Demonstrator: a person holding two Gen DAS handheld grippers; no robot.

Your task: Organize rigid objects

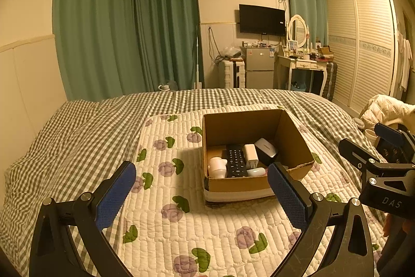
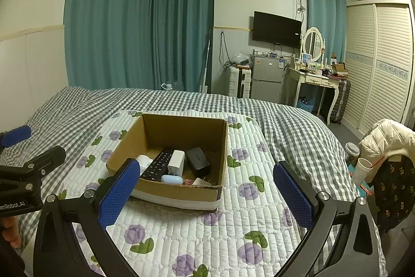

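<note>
An open cardboard box (image 1: 293,136) (image 2: 223,147) sits on a white quilted mat with purple flowers on the bed. Inside lie a black remote (image 1: 235,160) (image 2: 158,165), a white charger (image 1: 250,155) (image 2: 176,161), a black rectangular device (image 1: 266,150) (image 2: 198,160), a white round item (image 1: 217,167) (image 2: 144,160) and a pale blue case (image 1: 255,171) (image 2: 171,178). My left gripper (image 1: 202,199) is open and empty, held above the mat in front of the box. My right gripper (image 2: 207,196) is open and empty, just right of the left one, also short of the box.
The mat (image 1: 207,230) (image 2: 246,212) lies on a grey checked bedspread (image 1: 77,126) (image 2: 298,131). A chair with a cream jacket (image 2: 384,139) and a cup (image 2: 361,169) stands at the bed's right side. A fridge, dressing table and wardrobe line the far wall.
</note>
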